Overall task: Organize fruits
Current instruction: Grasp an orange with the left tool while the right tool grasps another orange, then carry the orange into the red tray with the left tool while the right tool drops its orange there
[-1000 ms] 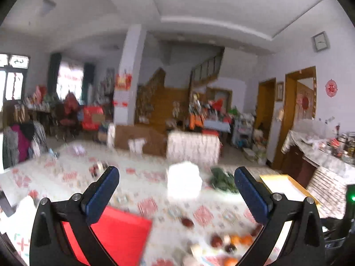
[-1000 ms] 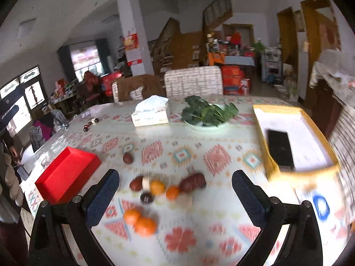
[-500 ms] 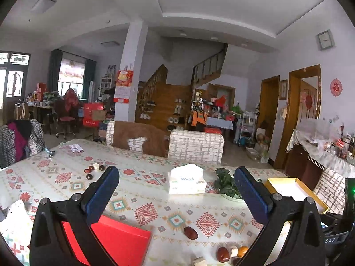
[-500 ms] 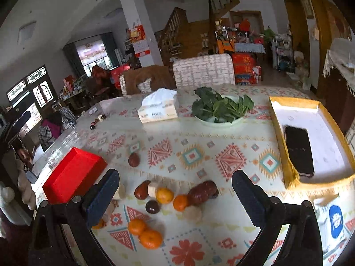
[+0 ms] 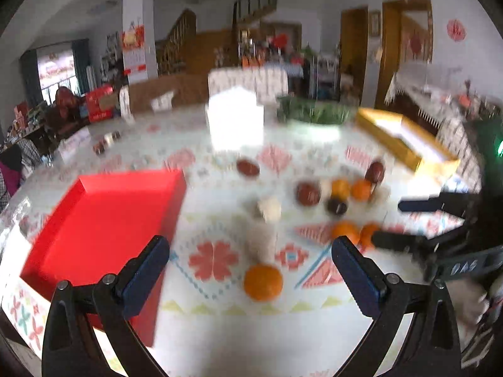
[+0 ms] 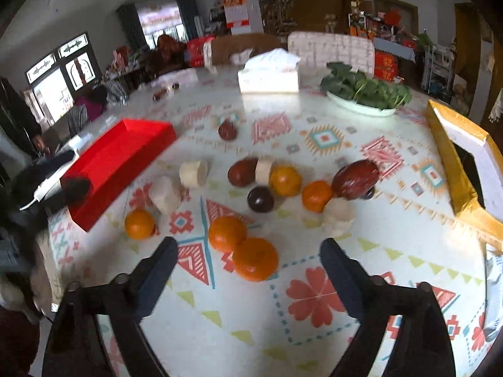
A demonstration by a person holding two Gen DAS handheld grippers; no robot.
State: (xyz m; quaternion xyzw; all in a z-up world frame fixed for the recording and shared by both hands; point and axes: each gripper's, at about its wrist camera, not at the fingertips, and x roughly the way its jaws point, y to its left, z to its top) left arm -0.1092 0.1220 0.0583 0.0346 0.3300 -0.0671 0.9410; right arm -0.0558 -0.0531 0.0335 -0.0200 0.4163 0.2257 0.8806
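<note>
Left claw (image 5: 251,270) spread wide apart, holding nothing, hovering over the patterned table (image 5: 220,320). Just ahead between its fingers, at 12 o'clock, a lone orange (image 5: 263,282) resting on the cloth. At 10 o'clock, a red tray (image 5: 103,220) lying flat near the table edge. Further out at 1 o'clock, a blurred cluster of oranges, dark red fruits and pale chunks (image 5: 333,198). At 3 o'clock, the right claw's dark fingers reaching in beside two oranges.

Right claw (image 6: 248,270) likewise wide apart and holding nothing. Directly at 12 o'clock between its fingers, a pair of oranges (image 6: 242,248) touching each other. At 10 o'clock, the lone orange again, beside a pale chunk (image 6: 163,194). Beyond, at 12 to 1 o'clock, two more oranges, a dark plum (image 6: 260,199), and a big dark red fruit (image 6: 355,179). At 2 o'clock, a yellow box (image 6: 452,163). Far off at 12 o'clock, a tissue box (image 6: 268,75) and a plate of greens (image 6: 364,94).
</note>
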